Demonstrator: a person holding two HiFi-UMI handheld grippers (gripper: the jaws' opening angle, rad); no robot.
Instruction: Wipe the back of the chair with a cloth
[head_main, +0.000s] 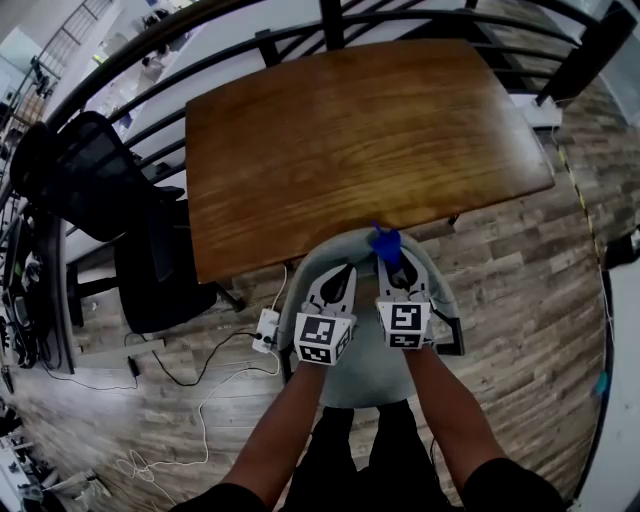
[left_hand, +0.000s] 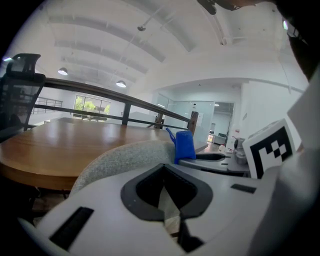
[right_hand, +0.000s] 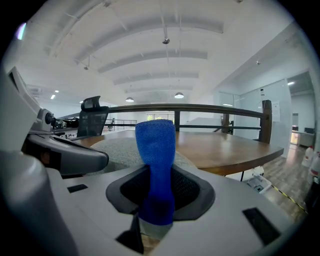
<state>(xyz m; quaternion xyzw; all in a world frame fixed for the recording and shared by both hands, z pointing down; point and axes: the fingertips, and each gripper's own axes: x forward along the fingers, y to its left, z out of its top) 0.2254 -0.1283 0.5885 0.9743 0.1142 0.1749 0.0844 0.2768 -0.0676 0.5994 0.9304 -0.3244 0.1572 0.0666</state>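
Holding blue cloth (head_main: 385, 243): right gripper (head_main: 397, 268), jaws clamped on it, cloth upright at top edge of grey chair back (head_main: 318, 256). Alongside: left gripper (head_main: 336, 285), jaws closed, empty. Beyond: wooden bench (head_main: 350, 140).

i see a glossy wooden table (head_main: 360, 140), a chair back (left_hand: 125, 159) of rough grey fabric, and a fuzzy blue cloth (right_hand: 156, 150).

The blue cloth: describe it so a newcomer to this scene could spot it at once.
Find the brown rectangular wooden table; a grey upholstered chair stands at its near edge. At the chair's curved back, the right gripper pinches a blue fabric cloth, the only bright blue thing there.
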